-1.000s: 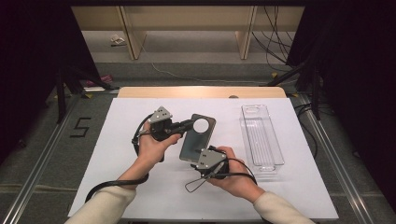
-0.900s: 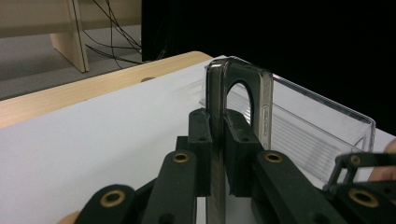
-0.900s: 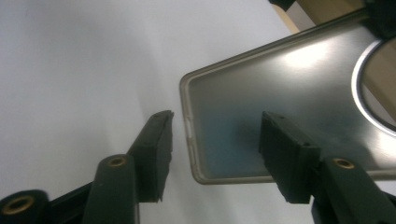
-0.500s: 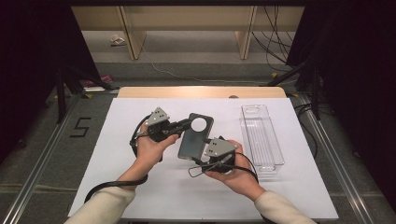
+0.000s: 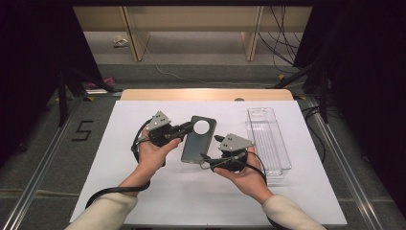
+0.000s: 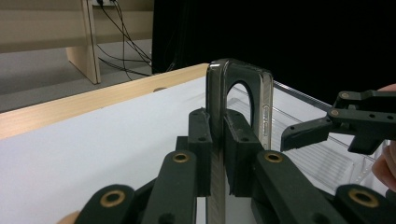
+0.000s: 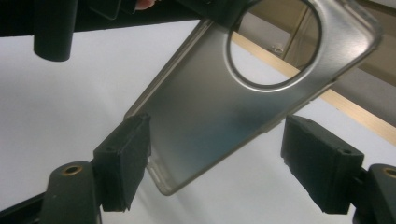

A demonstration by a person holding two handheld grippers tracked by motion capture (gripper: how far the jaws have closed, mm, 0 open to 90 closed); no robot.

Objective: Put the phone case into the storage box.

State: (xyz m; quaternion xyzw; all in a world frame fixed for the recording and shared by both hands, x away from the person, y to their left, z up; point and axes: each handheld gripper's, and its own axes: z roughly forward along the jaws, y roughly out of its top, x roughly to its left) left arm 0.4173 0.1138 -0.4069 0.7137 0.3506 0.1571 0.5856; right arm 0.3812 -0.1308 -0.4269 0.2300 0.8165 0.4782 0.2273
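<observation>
Since a second ago my right gripper (image 5: 207, 160) slid away, jaws just opening, letting go of the phone case (image 5: 197, 142). My left gripper (image 5: 187, 128) alone pinches its top edge above the table (image 5: 119, 191). It could tip and drop.

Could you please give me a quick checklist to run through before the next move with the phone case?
1. Left gripper clamped on the phone case: ok, pads press both faces.
2. Right gripper released: ok, its jaws have just been opening and stand apart, the case's lower end between them untouched.
3. Case off the table: ok, held up on edge.
4. Clear tray unobstructed: ok, nothing in it.
5. Right gripper's cable clear of the case: cannot tell.
</observation>
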